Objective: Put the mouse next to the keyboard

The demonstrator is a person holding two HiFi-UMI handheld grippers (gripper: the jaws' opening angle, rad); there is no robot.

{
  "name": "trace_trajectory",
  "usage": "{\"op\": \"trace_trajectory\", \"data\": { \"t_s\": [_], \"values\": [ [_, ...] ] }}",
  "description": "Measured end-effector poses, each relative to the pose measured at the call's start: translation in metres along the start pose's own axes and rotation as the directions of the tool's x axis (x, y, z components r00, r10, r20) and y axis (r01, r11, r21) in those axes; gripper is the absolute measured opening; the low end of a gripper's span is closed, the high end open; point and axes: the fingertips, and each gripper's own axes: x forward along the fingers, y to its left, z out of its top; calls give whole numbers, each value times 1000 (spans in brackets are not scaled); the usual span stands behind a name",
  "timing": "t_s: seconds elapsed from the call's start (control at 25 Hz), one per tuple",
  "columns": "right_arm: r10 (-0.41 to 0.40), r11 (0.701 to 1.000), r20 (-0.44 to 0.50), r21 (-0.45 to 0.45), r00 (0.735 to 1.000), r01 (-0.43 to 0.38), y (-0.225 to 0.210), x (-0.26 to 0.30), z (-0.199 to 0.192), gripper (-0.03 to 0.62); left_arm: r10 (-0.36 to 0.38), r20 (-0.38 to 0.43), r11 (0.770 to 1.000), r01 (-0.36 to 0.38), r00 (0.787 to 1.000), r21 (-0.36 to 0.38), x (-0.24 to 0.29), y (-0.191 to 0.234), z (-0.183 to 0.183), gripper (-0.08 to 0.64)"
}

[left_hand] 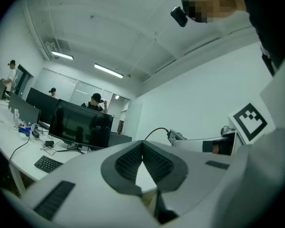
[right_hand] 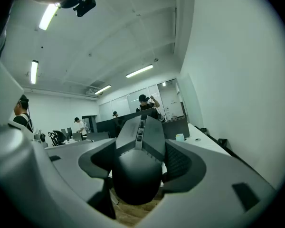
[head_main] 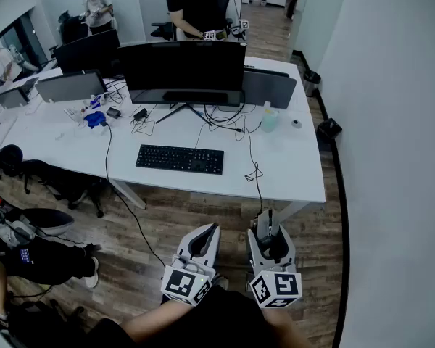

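Note:
A black keyboard [head_main: 180, 159] lies on the white desk [head_main: 293, 176] in front of a wide monitor [head_main: 183, 71]. Both grippers hang low over the wooden floor, short of the desk's front edge. My right gripper [head_main: 266, 225] is shut on a black mouse [head_main: 267, 232], whose cable [head_main: 257, 183] runs up onto the desk. In the right gripper view the mouse [right_hand: 135, 175] fills the space between the pads. My left gripper [head_main: 207, 232] is beside it on the left, jaws closed at the tips and empty. The left gripper view shows its pads [left_hand: 128, 161] meeting, with the keyboard [left_hand: 47, 164] far off.
Loose cables, a small adapter [head_main: 140, 113] and a pale bottle [head_main: 269, 119] lie behind the keyboard. More monitors and several people are at the back. An office chair [head_main: 47, 220] stands left on the floor. A white wall [head_main: 391, 158] runs along the right.

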Motion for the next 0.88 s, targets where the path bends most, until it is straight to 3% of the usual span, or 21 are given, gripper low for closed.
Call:
{"op": "trace_trajectory", "data": {
  "t_s": [0.24,0.48,0.88],
  "values": [
    [-20,999,-22,-30,1000,19,-2,7,-9,311,9,-19,1000,-9,1000,-14,1,2,-10,12],
    [-5,1000,-27,-1,1000,5,-4,30,-13,311,35,-42,999,-37,998,-32,13,25,-21,12],
    [-9,1000,-60,4,998,9,-25,103,-3,311,17,-55,998,-20,998,-53,89,61,-23,12]
  ]
}}
